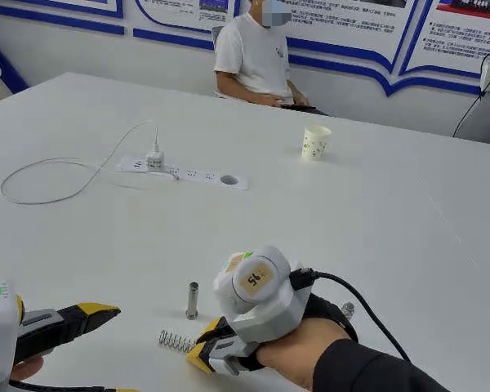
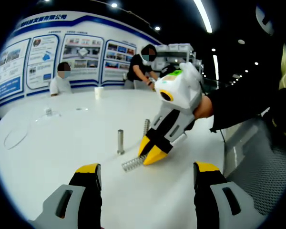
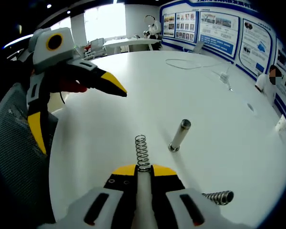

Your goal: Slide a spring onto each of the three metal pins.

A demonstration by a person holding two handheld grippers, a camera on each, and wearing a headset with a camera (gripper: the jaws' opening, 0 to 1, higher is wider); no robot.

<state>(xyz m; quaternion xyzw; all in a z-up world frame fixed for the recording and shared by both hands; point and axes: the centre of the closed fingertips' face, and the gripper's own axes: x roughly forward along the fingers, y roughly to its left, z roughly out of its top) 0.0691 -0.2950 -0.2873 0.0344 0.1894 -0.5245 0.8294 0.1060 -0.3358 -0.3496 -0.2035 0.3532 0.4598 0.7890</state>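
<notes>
Steel spring (image 3: 142, 151) apparently pinched end-on in right claw (image 3: 143, 170).

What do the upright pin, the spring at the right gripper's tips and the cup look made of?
The pin looks like bare metal: grey, with a sheen. The spring looks like thin steel wire, shiny coils. The cup is probably paper: matte white, small print.

The right gripper (image 1: 199, 351) has its yellow tips closed at one end of the spring (image 1: 175, 340), which lies flat. An upright pin (image 1: 193, 300) stands just beyond those tips. The left gripper (image 1: 113, 349) faces them, jaws spread.
</notes>
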